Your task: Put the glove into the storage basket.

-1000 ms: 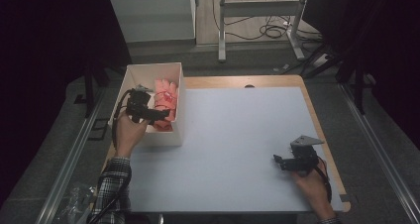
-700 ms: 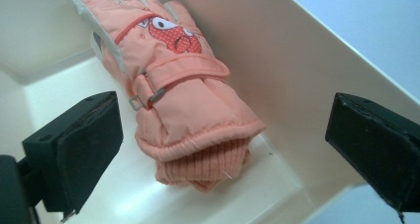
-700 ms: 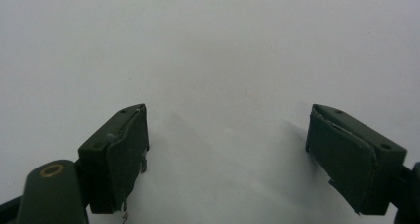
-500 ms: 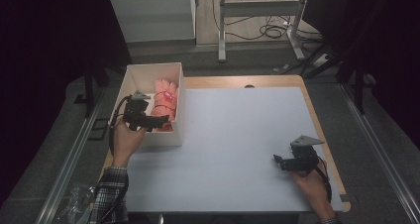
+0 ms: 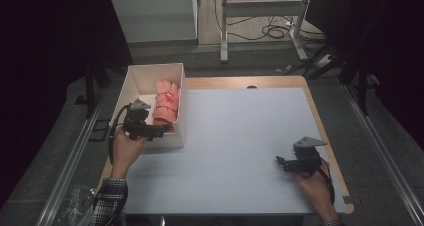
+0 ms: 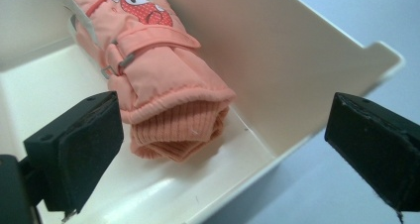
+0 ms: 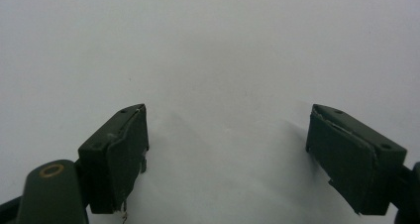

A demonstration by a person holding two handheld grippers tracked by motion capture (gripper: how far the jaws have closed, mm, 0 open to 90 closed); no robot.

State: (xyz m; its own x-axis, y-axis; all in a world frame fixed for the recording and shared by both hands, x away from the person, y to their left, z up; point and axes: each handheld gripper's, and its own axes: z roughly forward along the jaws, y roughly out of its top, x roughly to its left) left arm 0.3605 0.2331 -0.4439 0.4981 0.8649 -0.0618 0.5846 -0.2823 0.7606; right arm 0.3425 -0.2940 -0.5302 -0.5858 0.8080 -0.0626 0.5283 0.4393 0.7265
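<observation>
High view: the pink glove (image 5: 166, 103) lies in the white box (image 5: 150, 72) at 10 o'clock on the table (image 5: 240, 151), long axis 12-to-6; the left gripper (image 5: 159, 131) is nearer, the right gripper (image 5: 281, 162) well apart at 4. Left gripper view: 2 jaws spread wide, the glove's knit cuff (image 6: 176, 130) at 11 o'clock between them, untouched. Right gripper view: jaws wide open over bare table.

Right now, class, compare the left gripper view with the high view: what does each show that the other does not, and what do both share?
Left gripper view alone: the glove's ribbed knit cuff and its buckle strap, close up. High view alone: the right gripper, open over the white table, and both hands. Shared: the pink glove lying in the white box, with the left gripper open, one jaw inside the box, one outside.
</observation>
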